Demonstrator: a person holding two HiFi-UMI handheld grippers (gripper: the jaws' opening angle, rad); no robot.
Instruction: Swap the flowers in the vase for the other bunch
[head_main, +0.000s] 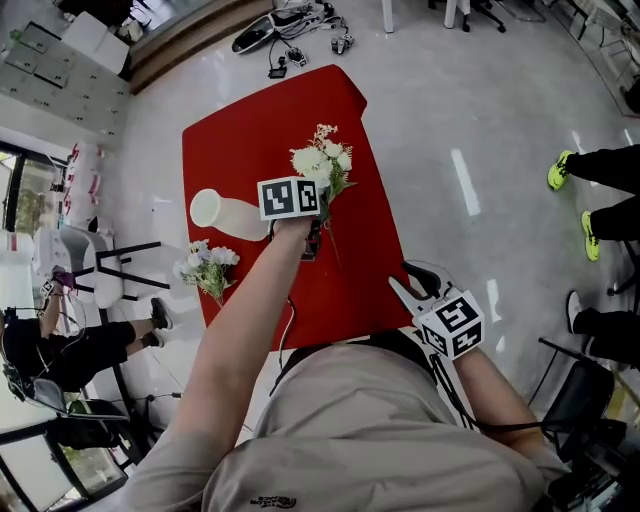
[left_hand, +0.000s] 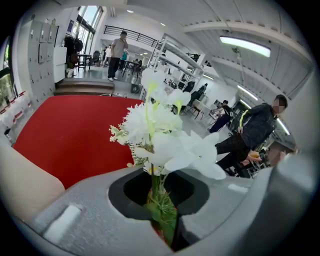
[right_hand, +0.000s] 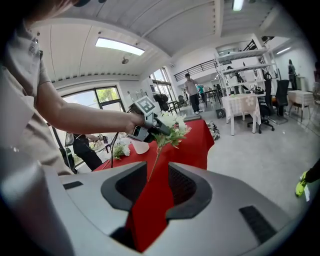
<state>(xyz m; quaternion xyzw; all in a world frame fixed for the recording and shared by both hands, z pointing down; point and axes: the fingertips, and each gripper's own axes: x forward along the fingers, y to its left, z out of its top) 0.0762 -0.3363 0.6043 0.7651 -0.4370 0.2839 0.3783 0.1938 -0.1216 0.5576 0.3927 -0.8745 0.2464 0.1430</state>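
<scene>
Left hand-held gripper (left_hand: 162, 200) is grasping white-blossomed green-stemmed flower bunch (left_hand: 160, 135) over red-covered bench (head_main: 240, 150); right hand-held gripper (right_hand: 150, 185) is hovering released.

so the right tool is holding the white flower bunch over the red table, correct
Not right: the left tool holds the white flower bunch over the red table, its stems pinched between the jaws in the left gripper view. The right tool is open and empty.

The left arm (head_main: 240, 330) reaches far forward, and its tongs (head_main: 312, 238) tilt downward with the jaws clamped on the stems of a flower bunch (left_hand: 160, 145). The right tongs (head_main: 408, 283) are held near the body on the right, angled slightly down, jaws apart and empty.
</scene>
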